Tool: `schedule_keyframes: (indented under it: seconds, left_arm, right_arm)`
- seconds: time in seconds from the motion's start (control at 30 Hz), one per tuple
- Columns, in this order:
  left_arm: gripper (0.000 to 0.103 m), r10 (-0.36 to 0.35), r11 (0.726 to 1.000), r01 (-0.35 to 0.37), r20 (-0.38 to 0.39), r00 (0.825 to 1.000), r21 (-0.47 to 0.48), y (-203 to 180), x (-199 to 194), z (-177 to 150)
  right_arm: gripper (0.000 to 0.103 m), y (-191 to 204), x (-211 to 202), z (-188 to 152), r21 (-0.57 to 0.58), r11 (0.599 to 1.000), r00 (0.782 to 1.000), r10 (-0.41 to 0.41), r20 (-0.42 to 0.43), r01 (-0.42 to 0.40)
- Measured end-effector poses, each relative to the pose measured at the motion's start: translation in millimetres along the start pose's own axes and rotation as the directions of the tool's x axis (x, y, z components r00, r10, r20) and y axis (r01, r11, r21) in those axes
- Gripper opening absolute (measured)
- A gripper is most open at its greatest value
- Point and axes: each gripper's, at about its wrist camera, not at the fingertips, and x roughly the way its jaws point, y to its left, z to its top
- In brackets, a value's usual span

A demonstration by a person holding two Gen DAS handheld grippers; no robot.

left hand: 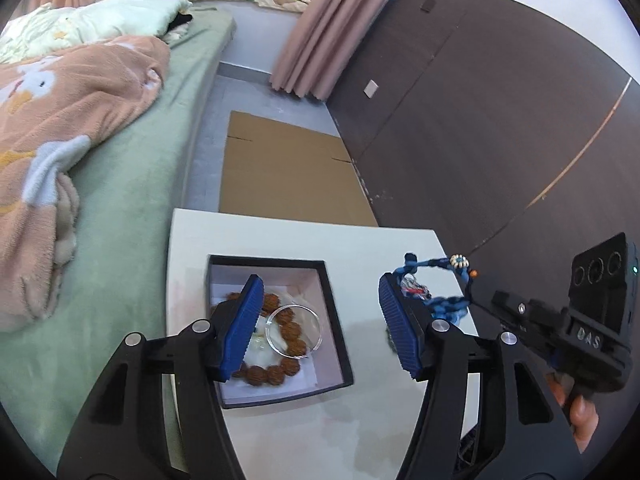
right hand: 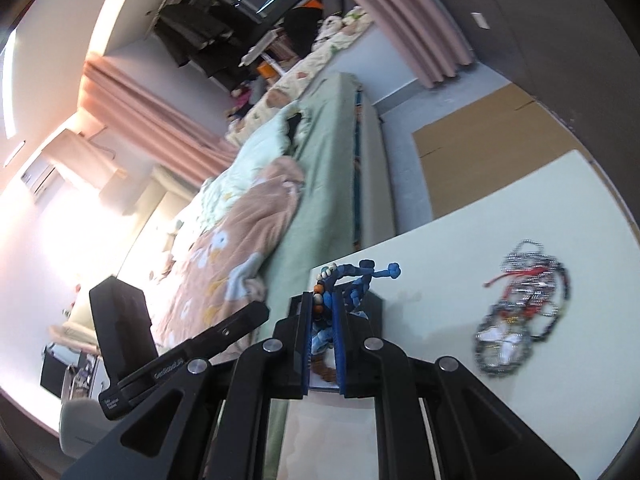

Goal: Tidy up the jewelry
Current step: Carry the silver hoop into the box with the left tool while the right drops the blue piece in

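Note:
A black-rimmed open box (left hand: 338, 320) sits on the white table (left hand: 360, 420). Inside it lie a brown bead bracelet (left hand: 294, 332) and a clear bangle (left hand: 320, 328). My left gripper (left hand: 320, 320) hangs open over the box, nothing between its blue pads. My right gripper (right hand: 324, 320) is shut on a blue bead bracelet (right hand: 360, 276), held in the air above the table beside the box (right hand: 376, 300). In the left wrist view the same bracelet (left hand: 444, 304) shows just right of the left gripper's right finger. A tangle of silver and red jewelry (right hand: 520, 312) lies on the table to the right.
A bed with a green sheet (left hand: 120, 220) and a pink blanket (left hand: 60, 120) runs along the table's left side. Flat cardboard (left hand: 288, 168) lies on the floor beyond the table. A dark wall panel (left hand: 480, 120) and pink curtain (left hand: 320, 40) stand to the right.

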Motion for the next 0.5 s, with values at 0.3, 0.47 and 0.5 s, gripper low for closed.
schedule_keyframes:
  seconds: [0.3, 0.47, 0.5]
  left_arm:
    - [0.073, 0.05, 0.997, -0.047, 0.039, 0.998, -0.068, 28, -14, 10]
    - [0.074, 0.049, 0.995, -0.046, 0.034, 0.998, -0.087, 32, -13, 10]
    - [0.074, 0.047, 0.995, -0.044, 0.034, 0.998, -0.086, 31, -12, 10]
  right_arm:
    - [0.022, 36, 34, -13, -0.078, 0.996, 0.994, 0.045, -0.099, -0.053]
    - [0.07, 14, 22, -9, -0.037, 0.998, 0.997, -0.052, -0.055, 0.05]
    - [0.07, 7, 16, -7, -0.018, 0.998, 0.997, -0.058, -0.048, 0.057]
